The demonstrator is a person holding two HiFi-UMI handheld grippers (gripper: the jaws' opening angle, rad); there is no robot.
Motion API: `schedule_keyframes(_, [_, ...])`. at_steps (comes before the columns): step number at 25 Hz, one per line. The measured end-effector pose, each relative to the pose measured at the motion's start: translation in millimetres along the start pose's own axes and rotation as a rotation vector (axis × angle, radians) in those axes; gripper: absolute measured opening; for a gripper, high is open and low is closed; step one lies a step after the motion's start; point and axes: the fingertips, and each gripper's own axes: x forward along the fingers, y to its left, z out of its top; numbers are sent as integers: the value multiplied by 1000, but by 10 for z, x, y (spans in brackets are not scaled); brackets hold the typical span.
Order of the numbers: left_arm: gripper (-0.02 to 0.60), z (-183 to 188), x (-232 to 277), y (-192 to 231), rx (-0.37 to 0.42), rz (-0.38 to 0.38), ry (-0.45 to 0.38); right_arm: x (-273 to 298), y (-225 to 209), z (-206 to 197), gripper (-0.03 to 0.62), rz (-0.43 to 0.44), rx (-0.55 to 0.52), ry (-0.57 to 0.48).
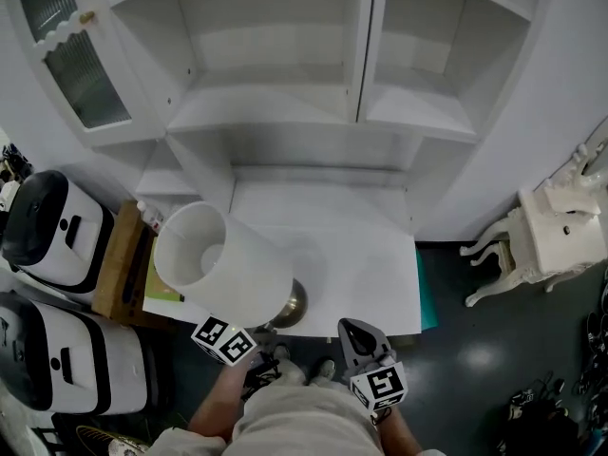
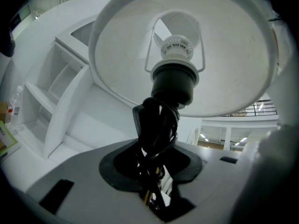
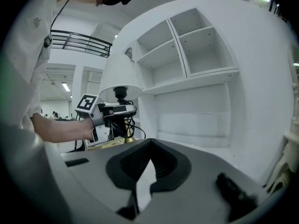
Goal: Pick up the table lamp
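The left gripper (image 1: 255,335) has the table lamp (image 1: 223,259). In the left gripper view its fingers are closed partway on the thin stem, where the black cord (image 2: 156,125) is wound around it. This is just under the dark socket (image 2: 174,80) and the white shade (image 2: 219,55). I think this place is chosen because the stem is the only narrow and hard part; the shade is wide and would probably bend under pressure.

The lamp is not upright. In the head view the shade leans to the left and toward the person, and the brass base (image 1: 293,302) is at the front edge of the white table (image 1: 361,274). I cannot tell if the base touches the table or is already a little above it. The weight of the shade sits far from the grip, so the tilt may come from this, and the stem could turn between the fingers.

The right gripper (image 1: 361,338) is apart from the lamp, at the right near the person's body. Its fingers are almost together, with only a thin slit between them, and nothing is in it. It looks toward the open shelves (image 1: 285,112) and gives no support.
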Motion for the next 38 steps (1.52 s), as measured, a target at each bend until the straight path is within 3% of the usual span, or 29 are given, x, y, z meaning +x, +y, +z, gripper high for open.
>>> schedule_keyframes(10, [143,-16,-572,-141,-60,2,-35,-106,382,73,12,43,-30,-18])
schedule_keyframes(25, [143,55,-1742,-108,-100,-59,10,-292,1569,88,11,-16,6,-19])
schedule_keyframes(33, [143,-20,-2247,-37,-145,-88,44,-438,1934,31,11,-79,33,-26])
schedule_keyframes(38, [143,-18,-2364,-129,-150,-97,40,-521,2048,25,11,-67,-10,-11])
